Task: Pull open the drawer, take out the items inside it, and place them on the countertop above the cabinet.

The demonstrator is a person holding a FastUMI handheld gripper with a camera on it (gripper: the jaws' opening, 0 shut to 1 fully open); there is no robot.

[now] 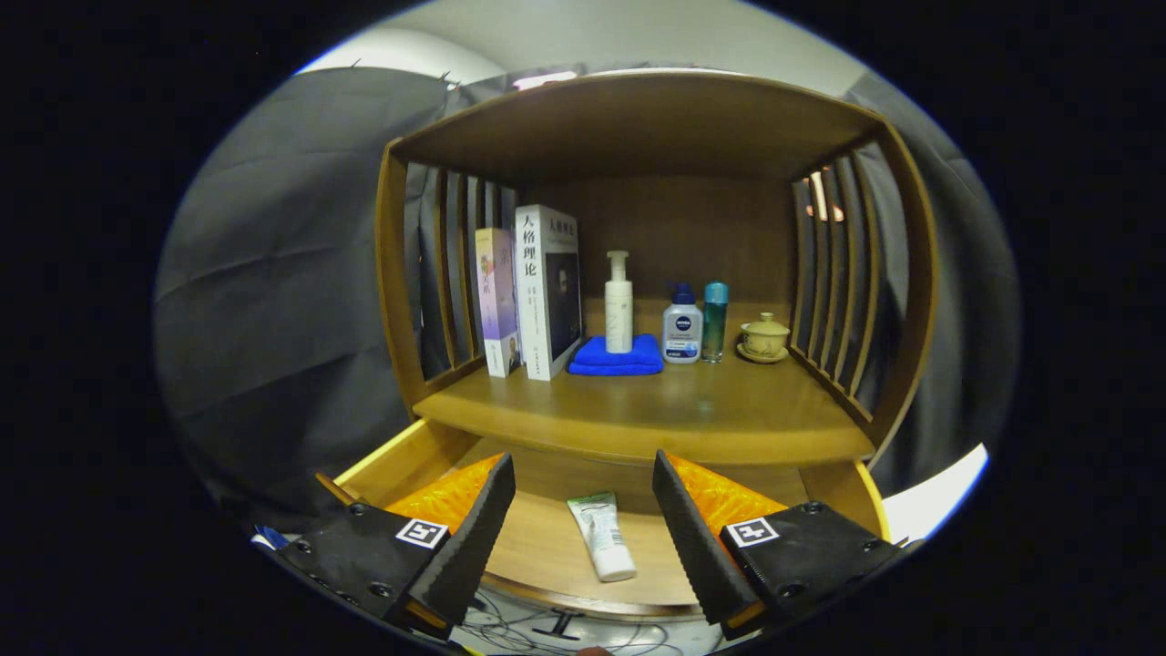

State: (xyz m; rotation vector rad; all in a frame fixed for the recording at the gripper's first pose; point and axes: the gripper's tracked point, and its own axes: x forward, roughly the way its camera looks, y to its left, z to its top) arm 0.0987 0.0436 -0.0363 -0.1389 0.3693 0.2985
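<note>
One tube (601, 536) noted flat in open drawer (392, 460), between spread, empty fingers of gripper (583, 510), below countertop (638, 410). Judged light, soft, slippery; grip across mid-body advised

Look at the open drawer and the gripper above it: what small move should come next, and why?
Probably lower the gripper straight down onto the tube. The drawer is already pulled open, the tube lies flat in it between the spread fingers, and nothing is gripped yet. The countertop above awaits it.
</note>
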